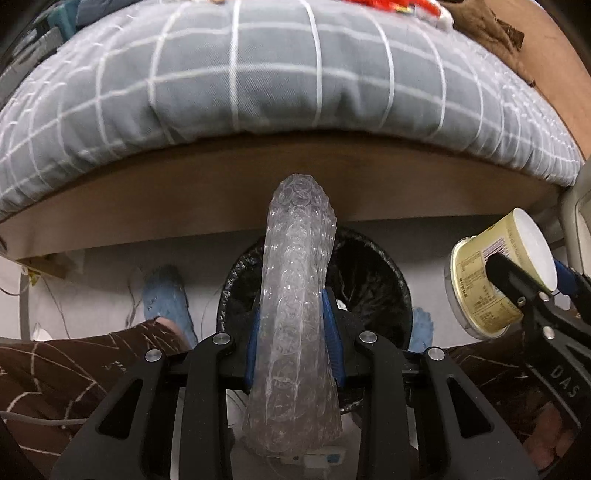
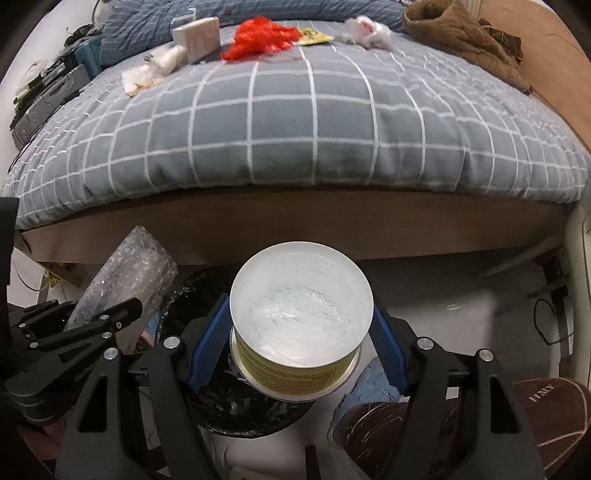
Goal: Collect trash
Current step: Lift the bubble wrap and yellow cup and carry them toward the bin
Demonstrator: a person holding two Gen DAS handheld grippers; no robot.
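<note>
Trash is not all collected: the left gripper (image 1: 293, 332) pinches a bubble wrap roll (image 1: 295, 295) and the right gripper (image 2: 299, 343) clamps a yellow tub (image 2: 299, 332), both above the black bin (image 2: 236, 406). Far on the bed (image 2: 295, 129), red plastic (image 2: 258, 38) and tissues (image 2: 147, 74) are left.

The bin (image 2: 236, 406) stands on the floor just before the bed (image 2: 295, 129). Over it, the left hand-held gripper (image 1: 293, 332) holds a bubble-wrap roll (image 1: 295, 295), and to its right the right hand-held gripper (image 2: 299, 347) holds a tub (image 2: 299, 317). Far back on the bed lie a small box (image 2: 197, 37), crumpled tissue (image 2: 365, 26) and a wrapper (image 2: 314, 36).
</note>
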